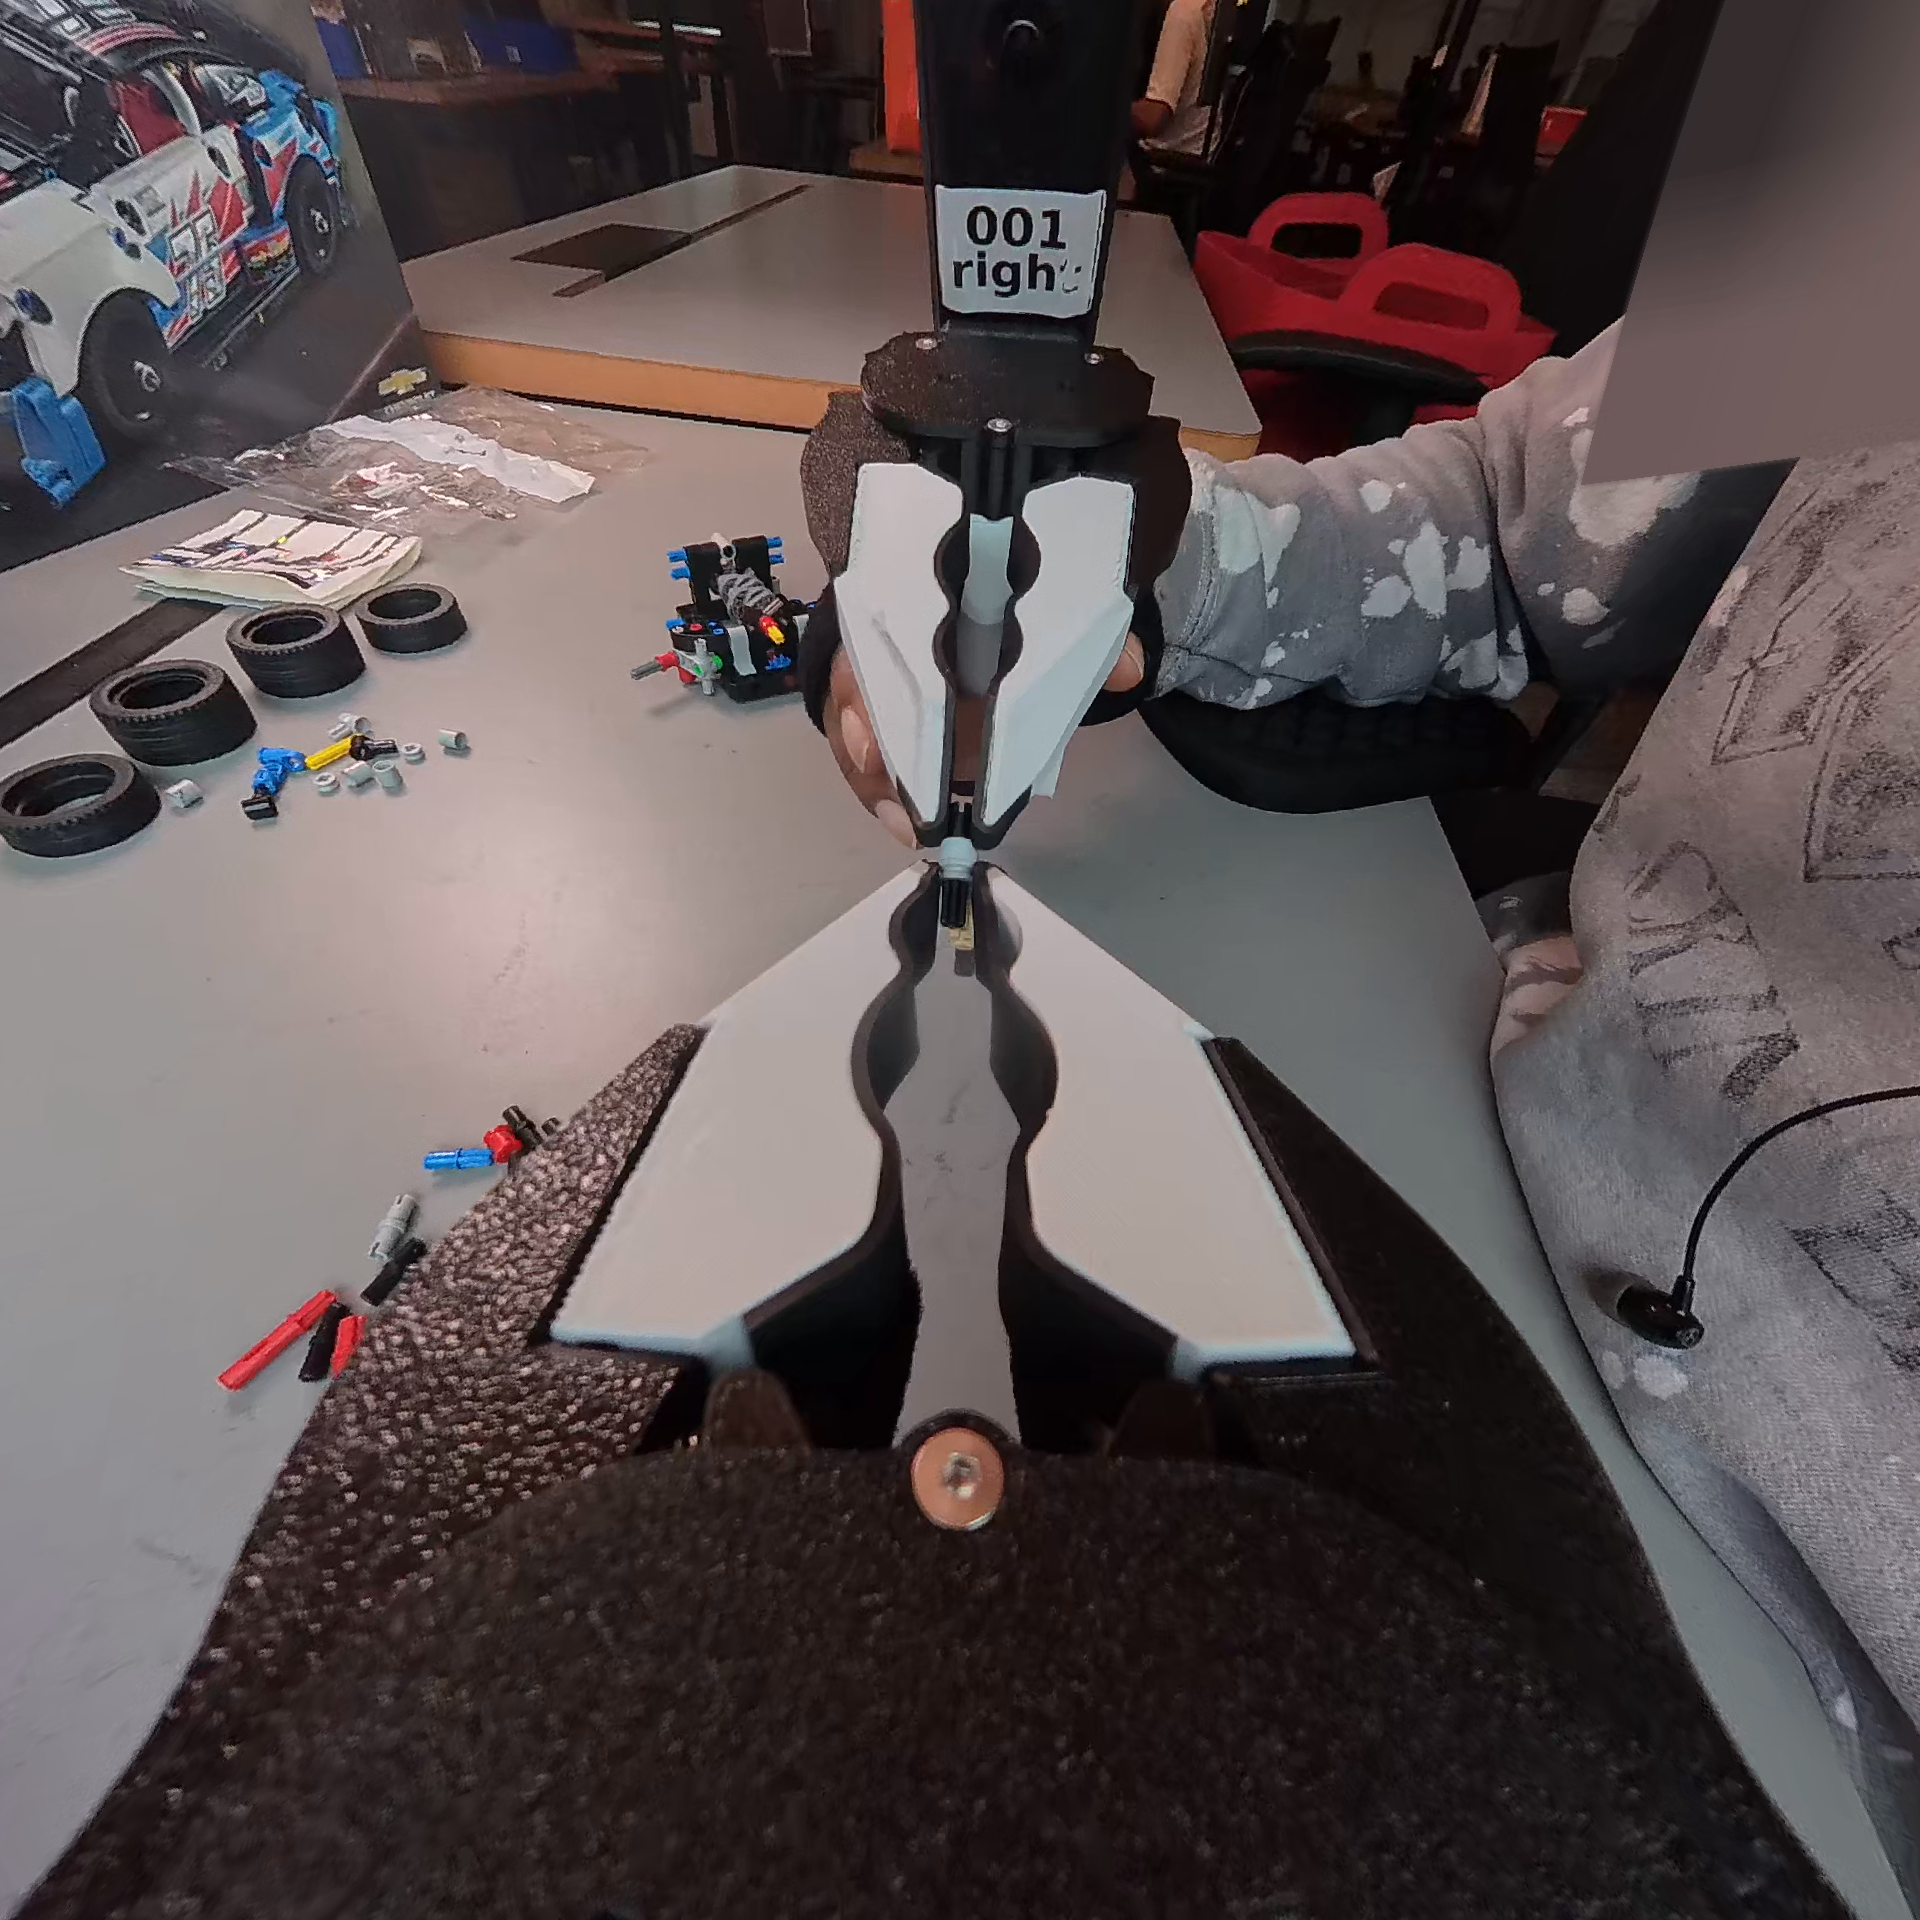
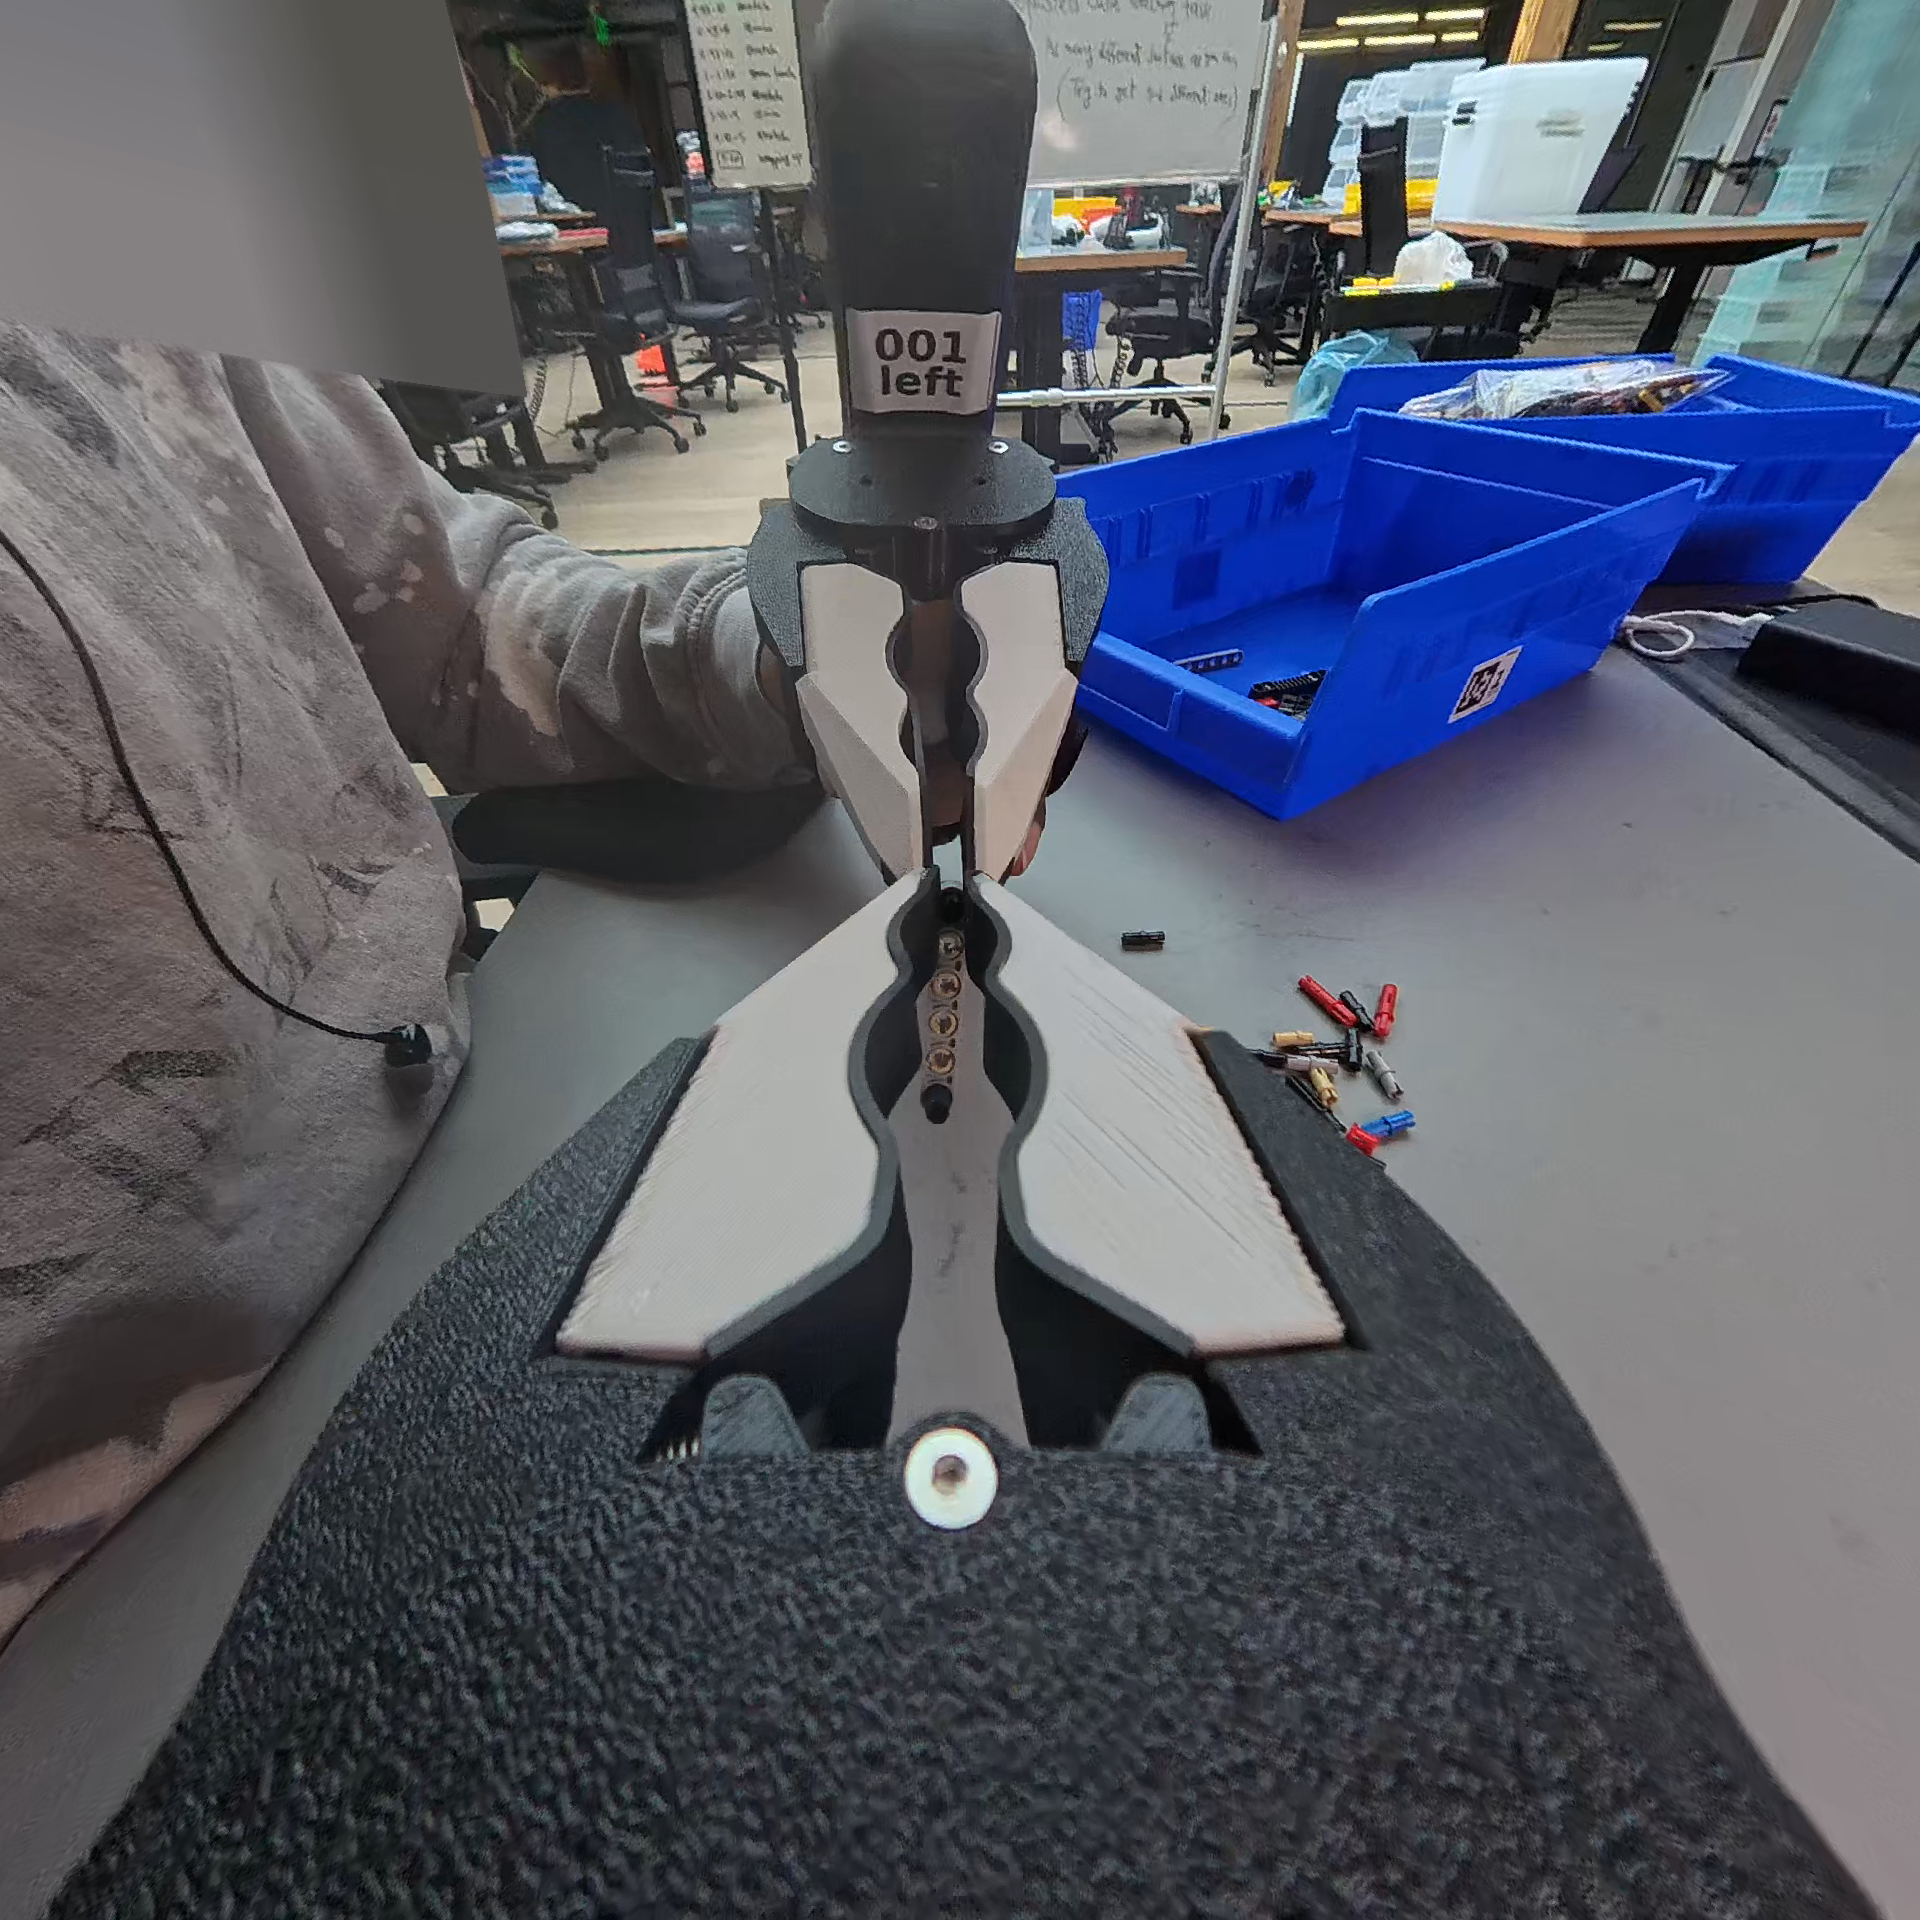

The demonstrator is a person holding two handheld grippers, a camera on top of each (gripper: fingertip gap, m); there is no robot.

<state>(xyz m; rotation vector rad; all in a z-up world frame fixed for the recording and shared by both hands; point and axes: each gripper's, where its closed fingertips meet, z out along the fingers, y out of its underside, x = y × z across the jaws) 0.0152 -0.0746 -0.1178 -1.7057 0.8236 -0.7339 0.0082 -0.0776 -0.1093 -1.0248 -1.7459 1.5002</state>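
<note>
My two grippers face each other tip to tip above the grey table [image 1: 582, 935]. My left gripper [image 1: 956, 881] is shut on a small black pin [image 1: 952, 906] with a tan end. My right gripper [image 2: 951, 885] is shut on a thin dark beam [image 2: 943, 1023] with a row of holes, which lies lengthwise between its fingers. The pin meets the beam's tip where the fingertips touch. In the left wrist view the right gripper [image 1: 958, 831] points at me with a pale grey piece [image 1: 958, 852] at its tip. In the right wrist view the left gripper [image 2: 948, 860] points at me.
A partly built model [image 1: 732, 623], several black tyres [image 1: 171, 712], loose pins [image 1: 332, 764], a booklet [image 1: 275, 556] and a box with a car picture [image 1: 156, 239] lie at the left. Blue bins [image 2: 1455, 623] and more pins [image 2: 1340, 1049] are at the right. A person's sleeve [image 1: 1403, 582] is close by. Both grippers' tips are close together, under 4 cm apart. Left tips and right tips are each some 30 cm from the partly built model [image 1: 732, 623].
</note>
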